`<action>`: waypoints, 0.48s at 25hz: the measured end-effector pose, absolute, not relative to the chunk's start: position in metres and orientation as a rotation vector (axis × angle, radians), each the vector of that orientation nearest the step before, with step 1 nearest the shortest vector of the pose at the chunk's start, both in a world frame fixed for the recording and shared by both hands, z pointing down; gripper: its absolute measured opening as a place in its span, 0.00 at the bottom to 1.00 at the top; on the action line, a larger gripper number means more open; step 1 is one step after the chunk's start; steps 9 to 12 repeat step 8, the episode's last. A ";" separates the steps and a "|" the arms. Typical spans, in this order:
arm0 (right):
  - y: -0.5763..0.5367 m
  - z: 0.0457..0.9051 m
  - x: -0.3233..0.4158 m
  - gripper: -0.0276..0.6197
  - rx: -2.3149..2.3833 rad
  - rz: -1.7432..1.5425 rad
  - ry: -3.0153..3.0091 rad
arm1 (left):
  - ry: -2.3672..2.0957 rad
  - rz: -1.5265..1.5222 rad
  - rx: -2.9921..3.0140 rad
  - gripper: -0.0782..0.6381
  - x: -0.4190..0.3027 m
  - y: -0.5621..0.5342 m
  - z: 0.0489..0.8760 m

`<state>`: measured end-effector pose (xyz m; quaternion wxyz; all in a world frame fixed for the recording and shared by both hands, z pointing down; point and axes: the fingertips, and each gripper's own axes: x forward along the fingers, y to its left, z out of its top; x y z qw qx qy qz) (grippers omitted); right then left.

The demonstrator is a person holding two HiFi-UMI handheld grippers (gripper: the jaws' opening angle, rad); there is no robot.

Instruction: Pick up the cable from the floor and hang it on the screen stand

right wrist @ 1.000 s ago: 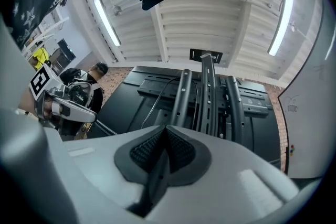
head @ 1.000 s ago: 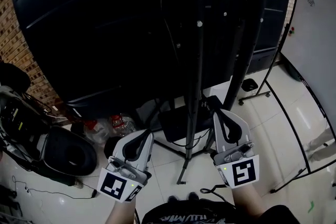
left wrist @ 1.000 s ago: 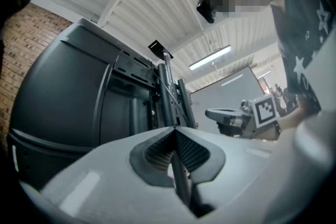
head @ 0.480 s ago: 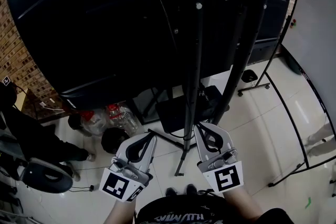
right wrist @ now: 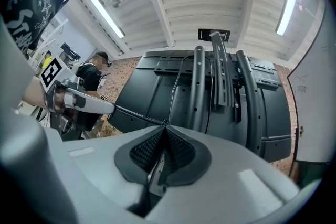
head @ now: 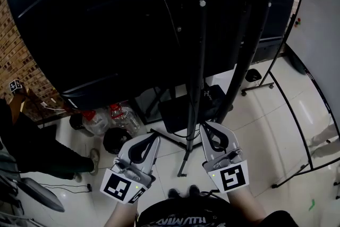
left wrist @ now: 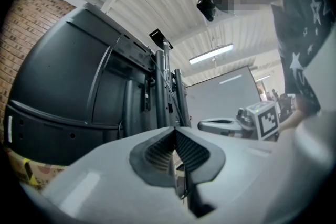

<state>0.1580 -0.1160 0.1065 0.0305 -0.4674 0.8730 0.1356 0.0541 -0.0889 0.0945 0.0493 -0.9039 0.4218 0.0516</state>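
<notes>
The big black screen (head: 95, 24) on its dark pole stand (head: 199, 61) fills the head view. Both grippers point up at its foot: my left gripper (head: 155, 135) just left of the centre pole, my right gripper (head: 204, 125) just right of it. In the right gripper view a thin black cable (right wrist: 139, 115) runs taut from the shut right gripper (right wrist: 165, 126) across to the tip of the left gripper (right wrist: 107, 106). The left gripper (left wrist: 175, 129) also looks shut, with the right gripper (left wrist: 202, 124) close beside it. Another thin cable (head: 169, 8) hangs down the screen's back.
A whiteboard (head: 319, 34) on a wheeled frame stands at the right. Plastic bottles (head: 119, 114) and a black round object (head: 117, 141) lie under the screen. A person's legs (head: 37, 151) are at the left by the brick wall (head: 16, 56). The stand's legs (head: 183, 165) spread over the tiled floor.
The right gripper moved left, closer to the centre pole and the left gripper. The view shifted: the chair at the left went out and a person's legs came in.
</notes>
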 end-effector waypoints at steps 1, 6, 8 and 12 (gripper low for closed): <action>-0.116 0.106 0.158 0.05 -1.440 0.424 2.690 | 1.283 0.155 -2.755 0.11 0.054 -0.089 0.095; -0.115 0.107 0.156 0.05 -1.438 0.432 2.703 | 1.284 0.157 -2.760 0.11 0.053 -0.089 0.094; -0.114 0.107 0.156 0.05 -1.438 0.433 2.708 | 1.286 0.157 -2.763 0.11 0.053 -0.089 0.094; -0.114 0.107 0.156 0.05 -1.438 0.433 2.708 | 1.286 0.157 -2.763 0.11 0.053 -0.089 0.094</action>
